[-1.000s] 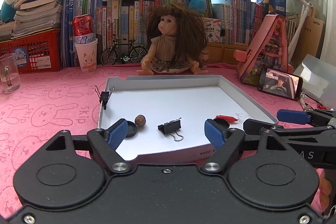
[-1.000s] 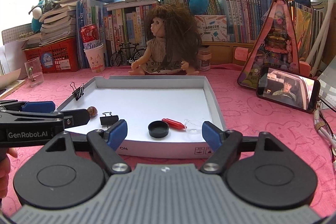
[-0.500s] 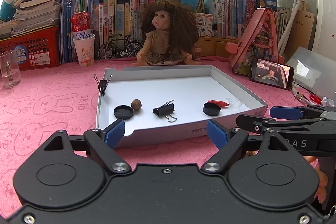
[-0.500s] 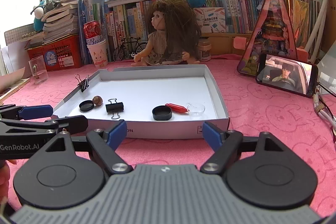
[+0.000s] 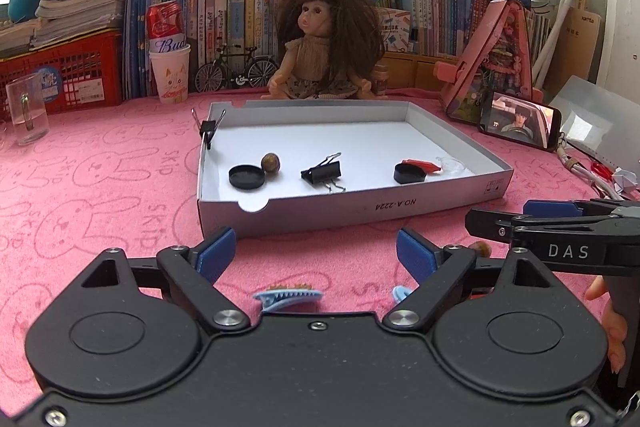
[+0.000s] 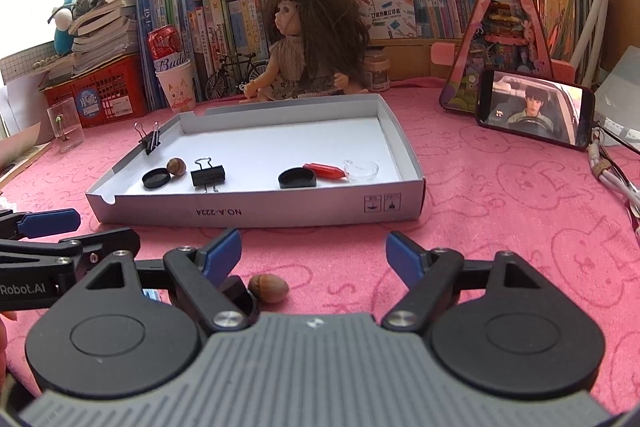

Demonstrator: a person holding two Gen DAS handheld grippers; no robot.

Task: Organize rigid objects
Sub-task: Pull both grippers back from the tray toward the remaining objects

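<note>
A shallow white box tray (image 5: 352,205) (image 6: 256,213) lies on the pink cloth. Inside it are two black caps (image 5: 246,177) (image 5: 409,173), a brown nut (image 5: 270,161), a black binder clip (image 5: 322,171), a red piece (image 5: 422,165) and a clear dish (image 6: 362,170). Another binder clip (image 5: 208,127) grips the tray's left wall. My left gripper (image 5: 316,253) stands open before the tray, above a light blue hair clip (image 5: 287,298). My right gripper (image 6: 314,253) is open too, with an acorn (image 6: 269,287) on the cloth near its left finger. Nothing is held.
A doll (image 5: 328,43) sits behind the tray, before a bookshelf with plush toys. A phone (image 6: 534,109) leans on a pink triangular case at right. A glass (image 5: 26,115), a paper cup (image 5: 171,74) with a can and a red crate stand at left. Cables lie at far right.
Both grippers have drawn back from the tray and sunk toward the cloth. The hair clip and the acorn have come into view below the fingers. Both stay open and empty.
</note>
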